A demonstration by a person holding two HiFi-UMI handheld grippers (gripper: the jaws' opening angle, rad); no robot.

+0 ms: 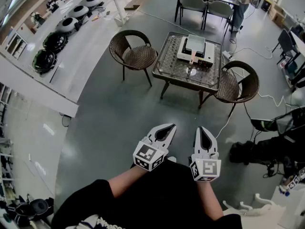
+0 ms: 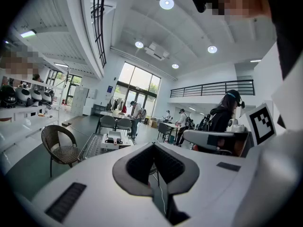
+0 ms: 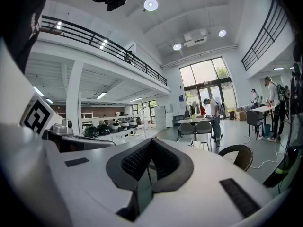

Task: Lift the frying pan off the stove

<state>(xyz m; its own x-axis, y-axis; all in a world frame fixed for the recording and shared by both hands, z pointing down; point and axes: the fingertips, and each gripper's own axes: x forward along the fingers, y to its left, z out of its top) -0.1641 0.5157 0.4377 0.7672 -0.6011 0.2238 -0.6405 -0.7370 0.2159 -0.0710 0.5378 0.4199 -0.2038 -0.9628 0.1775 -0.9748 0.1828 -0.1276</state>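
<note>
the frying pan [image 1: 195, 43] on the stove [image 1: 208, 61] lies well ahead, handle pointing back (a bit nearer the right gripper [image 1: 204, 132] than the left gripper [image 1: 167, 129]); both pairs of fingers are closed, empty.

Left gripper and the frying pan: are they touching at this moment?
Apart. The head view shows the left gripper shut, with a wide stretch of floor between it and the frying pan sitting on the stove.
</note>
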